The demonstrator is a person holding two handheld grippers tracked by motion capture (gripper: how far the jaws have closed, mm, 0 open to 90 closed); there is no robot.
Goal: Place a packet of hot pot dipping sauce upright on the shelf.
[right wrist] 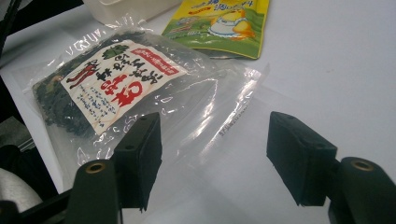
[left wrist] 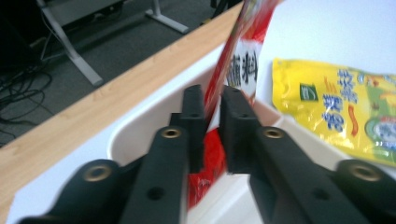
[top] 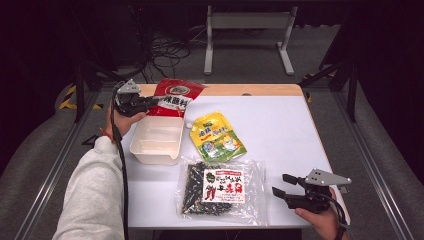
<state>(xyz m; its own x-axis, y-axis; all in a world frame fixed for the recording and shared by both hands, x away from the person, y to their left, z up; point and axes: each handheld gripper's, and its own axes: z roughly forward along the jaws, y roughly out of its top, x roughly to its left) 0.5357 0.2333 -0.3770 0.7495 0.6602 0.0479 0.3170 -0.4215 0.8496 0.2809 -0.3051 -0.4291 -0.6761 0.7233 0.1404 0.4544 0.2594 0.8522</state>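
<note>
Left gripper pinching the red packet over the white tub

So the left gripper (top: 152,102) has its jaws clamped on the red packet (top: 175,97), holding it at the far end of the white tub (top: 156,140). The right gripper (top: 283,186) sits wide apart near the table's (top: 280,125) front right corner, just beside the clear bag of dark dried stuff (top: 220,189). Yellow pouch (top: 217,136) lies flat between tub and bag.

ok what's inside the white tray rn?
Only the lower end of the red packet, pinched by the left gripper, dips into the white tray. The tray floor under that end is covered.
</note>
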